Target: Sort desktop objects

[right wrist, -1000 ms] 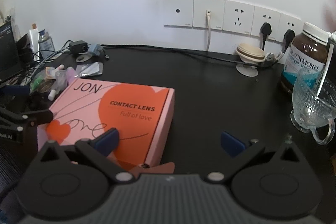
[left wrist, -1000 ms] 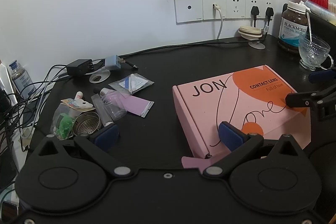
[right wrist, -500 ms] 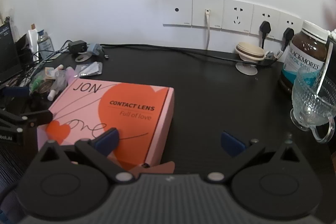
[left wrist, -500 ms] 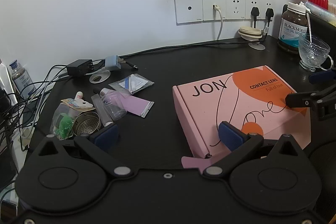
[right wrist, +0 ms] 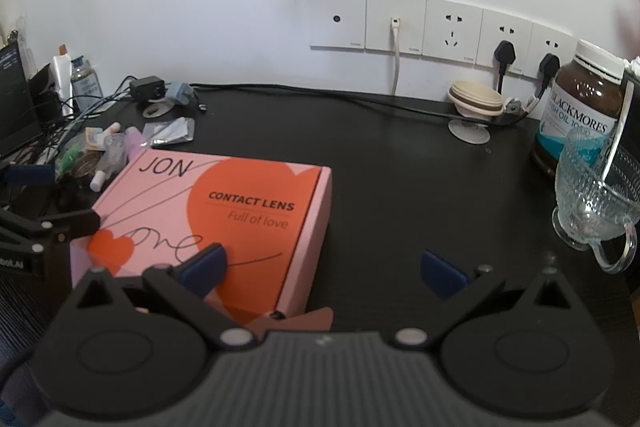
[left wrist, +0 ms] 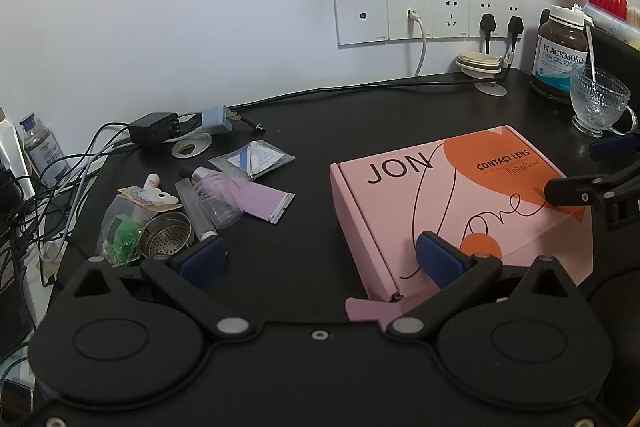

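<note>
Clutter for sorting sits on a black table (left wrist: pixel 312 131), with nothing yet picked up. Largest is the pink box (left wrist: pixel 448 203), closed, flat in the middle, its front flap poking out toward the cameras. At the right edge stand a fish-oil bottle (right wrist: pixel 584 107) and, just in front of it, a glass cup (right wrist: pixel 596 195) with a spoon in it. At the left lies the small stuff in a loose pile: a purple sachet (left wrist: pixel 264 197), a clear pouch (left wrist: pixel 252 159), a metal strainer (left wrist: pixel 168 235), a bag with something green (left wrist: pixel 120 231), small tubes.

Both tools hover low at the near edge, one on each side of the box. The left gripper (left wrist: pixel 320 259) has its jaws wide apart and empty, one finger over the box's corner. The right gripper (right wrist: pixel 324 267) is likewise spread and empty.

By my reading the task is at its start, with the box as the likely container. The next move probably calls for lifting its lid by the front flap while the other tool steadies the body.
</note>
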Available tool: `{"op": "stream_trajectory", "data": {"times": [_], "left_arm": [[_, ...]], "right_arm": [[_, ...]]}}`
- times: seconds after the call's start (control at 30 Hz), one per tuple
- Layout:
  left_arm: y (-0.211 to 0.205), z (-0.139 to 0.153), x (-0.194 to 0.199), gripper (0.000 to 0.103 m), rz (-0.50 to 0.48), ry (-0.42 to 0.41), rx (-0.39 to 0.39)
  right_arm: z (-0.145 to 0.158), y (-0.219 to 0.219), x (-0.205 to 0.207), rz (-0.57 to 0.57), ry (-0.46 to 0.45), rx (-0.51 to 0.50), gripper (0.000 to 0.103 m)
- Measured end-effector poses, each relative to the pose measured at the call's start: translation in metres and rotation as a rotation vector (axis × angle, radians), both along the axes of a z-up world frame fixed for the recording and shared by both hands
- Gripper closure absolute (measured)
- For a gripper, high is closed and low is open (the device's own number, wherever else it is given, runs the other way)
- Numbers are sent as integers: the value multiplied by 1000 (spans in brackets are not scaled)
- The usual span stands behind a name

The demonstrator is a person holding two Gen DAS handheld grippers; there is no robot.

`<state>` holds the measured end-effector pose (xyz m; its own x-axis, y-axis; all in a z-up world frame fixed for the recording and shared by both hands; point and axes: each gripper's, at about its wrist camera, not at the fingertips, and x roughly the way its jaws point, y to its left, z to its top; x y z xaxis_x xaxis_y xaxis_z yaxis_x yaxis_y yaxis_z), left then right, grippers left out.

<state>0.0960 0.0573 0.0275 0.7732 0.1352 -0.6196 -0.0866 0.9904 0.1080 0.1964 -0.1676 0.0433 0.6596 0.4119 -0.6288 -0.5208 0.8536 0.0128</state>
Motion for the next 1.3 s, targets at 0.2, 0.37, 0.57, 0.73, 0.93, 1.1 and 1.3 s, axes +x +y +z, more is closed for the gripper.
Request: {"op": "stream_trajectory", "data": {"times": [0.2,0.37,0.57,0.73,0.93,1.1,1.3], "left_arm": [[-1,0,0,0,1,0,1],[0,0,0,0,2,-2,1],[1,-1,0,0,-2,-4,-3],[0,-1,-1,0,-4,-6,-2],[1,-1,-1,0,-5,-6,-6],[0,0,-1,0,-6,-6,-3],[0,0,-1,0,-7,-7,0]], "right_arm": [[0,0,-1,-7,4,6,1],[0,0,-2,-10,7,9,1],[-1,-1,0,-9,8,11,1],[-1,-1,0,-11,9,11,1],[0,-1,-2,-14,9,10,1],[0,-1,-2,-16,9,9,1],[0,0,-2,-16,7,6,1]]}}
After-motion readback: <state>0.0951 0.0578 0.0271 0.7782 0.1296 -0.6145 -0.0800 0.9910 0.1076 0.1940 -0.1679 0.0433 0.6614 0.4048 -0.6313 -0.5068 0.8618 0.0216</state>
